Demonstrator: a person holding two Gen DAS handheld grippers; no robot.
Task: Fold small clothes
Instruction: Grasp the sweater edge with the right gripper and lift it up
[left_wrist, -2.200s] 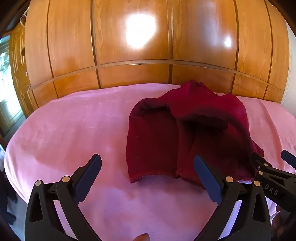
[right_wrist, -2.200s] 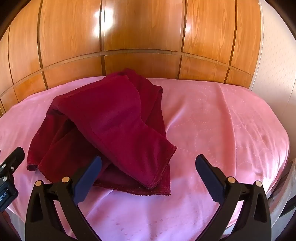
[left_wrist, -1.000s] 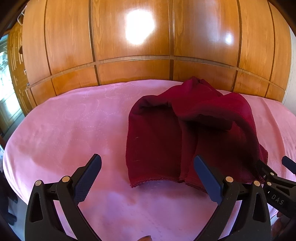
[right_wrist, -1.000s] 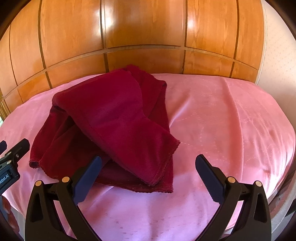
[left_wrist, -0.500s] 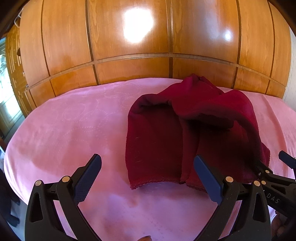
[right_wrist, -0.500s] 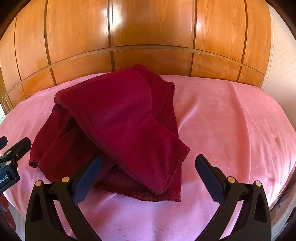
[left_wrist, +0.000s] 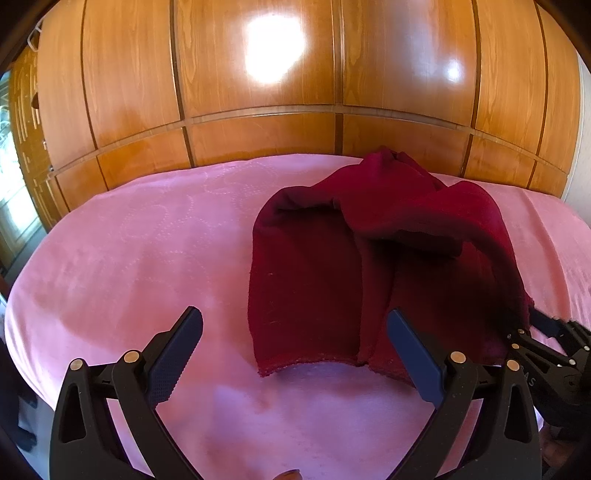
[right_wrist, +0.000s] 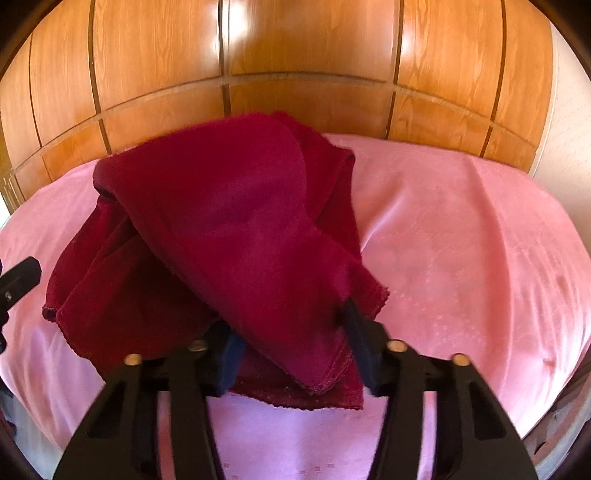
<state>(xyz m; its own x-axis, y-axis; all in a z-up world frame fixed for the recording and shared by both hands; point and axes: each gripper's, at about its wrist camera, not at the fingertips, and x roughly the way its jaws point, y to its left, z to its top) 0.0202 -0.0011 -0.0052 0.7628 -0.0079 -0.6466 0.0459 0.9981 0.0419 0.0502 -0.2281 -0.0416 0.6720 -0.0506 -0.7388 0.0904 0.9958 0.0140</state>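
Observation:
A dark red cloth (left_wrist: 369, 258) lies crumpled in loose folds on a pink bedsheet (left_wrist: 147, 240). My left gripper (left_wrist: 293, 315) hangs open just short of the cloth's near hem, with nothing between its fingers. In the right wrist view the cloth (right_wrist: 229, 221) has a top flap that runs down towards me. My right gripper (right_wrist: 288, 325) straddles that flap's near corner. Its jaws are closing, the flap lies between them and drapes over both fingertips, and a gap still shows. From the left wrist view the right gripper (left_wrist: 546, 328) pokes into the cloth's right edge.
Glossy wooden wardrobe doors (left_wrist: 258, 74) rise right behind the bed. Pink sheet (right_wrist: 461, 240) stretches bare to the right of the cloth. The bed's near edge drops off below both grippers. The left gripper's tip (right_wrist: 18, 277) shows at the left rim.
My right gripper has moved forward and down onto the cloth's near flap, and its jaws have narrowed around it. The left gripper has stayed where it was, still wide.

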